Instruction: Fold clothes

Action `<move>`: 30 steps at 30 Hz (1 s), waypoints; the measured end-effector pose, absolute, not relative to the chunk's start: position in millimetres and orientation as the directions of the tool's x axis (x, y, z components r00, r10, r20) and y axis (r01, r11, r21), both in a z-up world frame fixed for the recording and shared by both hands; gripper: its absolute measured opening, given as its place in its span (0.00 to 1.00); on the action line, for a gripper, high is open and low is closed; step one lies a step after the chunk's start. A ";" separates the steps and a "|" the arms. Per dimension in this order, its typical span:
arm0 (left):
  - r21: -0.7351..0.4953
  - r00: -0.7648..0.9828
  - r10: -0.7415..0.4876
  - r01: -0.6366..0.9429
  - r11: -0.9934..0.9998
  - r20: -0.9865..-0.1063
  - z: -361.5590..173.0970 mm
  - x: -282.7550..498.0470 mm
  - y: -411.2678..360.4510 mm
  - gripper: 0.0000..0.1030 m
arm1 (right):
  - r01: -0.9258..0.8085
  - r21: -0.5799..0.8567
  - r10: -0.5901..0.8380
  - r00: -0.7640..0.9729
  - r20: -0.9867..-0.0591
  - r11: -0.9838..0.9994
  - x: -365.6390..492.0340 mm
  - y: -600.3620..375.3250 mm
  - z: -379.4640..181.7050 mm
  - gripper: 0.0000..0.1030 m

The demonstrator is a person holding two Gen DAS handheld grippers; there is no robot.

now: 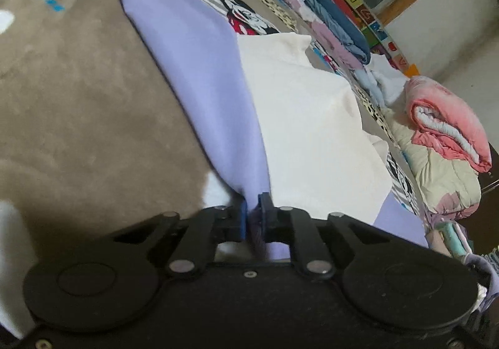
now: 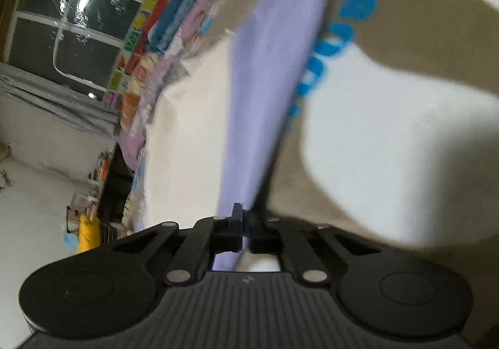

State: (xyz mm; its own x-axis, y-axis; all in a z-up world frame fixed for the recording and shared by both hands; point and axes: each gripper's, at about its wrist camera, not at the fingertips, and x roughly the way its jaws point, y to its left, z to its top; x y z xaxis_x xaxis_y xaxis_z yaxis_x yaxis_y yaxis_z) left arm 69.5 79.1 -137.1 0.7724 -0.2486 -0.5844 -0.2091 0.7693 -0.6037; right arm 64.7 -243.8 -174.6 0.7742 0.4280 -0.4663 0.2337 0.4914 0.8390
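Smooth lavender garment, folded edge taut between left gripper and right gripper, both clenched on it.

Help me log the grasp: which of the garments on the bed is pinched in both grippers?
The lavender garment: the left gripper and right gripper are each shut on its edge. The white garment beside it lies ungripped.

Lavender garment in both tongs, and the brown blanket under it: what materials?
Lavender garment: looks like thin matte knit, probably cotton jersey; it drapes in soft folds with no sheen. Brown blanket: looks like plush fleece or flannel; its nap is mottled and it carries printed cartoon graphics. Fibre content can't be confirmed.
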 end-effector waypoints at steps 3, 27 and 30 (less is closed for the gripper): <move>-0.595 0.756 -0.266 -0.197 0.779 -0.598 -129.0 78.1 76.8 0.16 | 0.210 0.812 0.431 0.761 -0.485 0.544 62.3 -244.0 -164.8 0.02; -0.738 0.837 -0.006 -0.478 0.476 -0.546 -122.6 133.8 250.9 0.34 | -0.304 0.510 0.556 0.687 -0.469 0.805 91.5 -155.4 -103.4 0.11; -0.741 0.839 0.034 -0.498 0.450 -0.543 -124.8 146.9 277.1 0.36 | -0.359 0.478 0.581 0.657 -0.481 0.802 106.0 -129.6 -99.7 0.11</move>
State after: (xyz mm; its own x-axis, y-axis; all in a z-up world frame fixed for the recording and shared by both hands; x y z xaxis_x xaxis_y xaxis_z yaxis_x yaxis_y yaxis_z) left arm 146.9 277.1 -124.8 0.8393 0.0344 -0.5427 -0.4978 0.4499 -0.7414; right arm 106.0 -129.6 -99.7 0.6566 0.5806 -0.4815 -0.3589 0.8019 0.4777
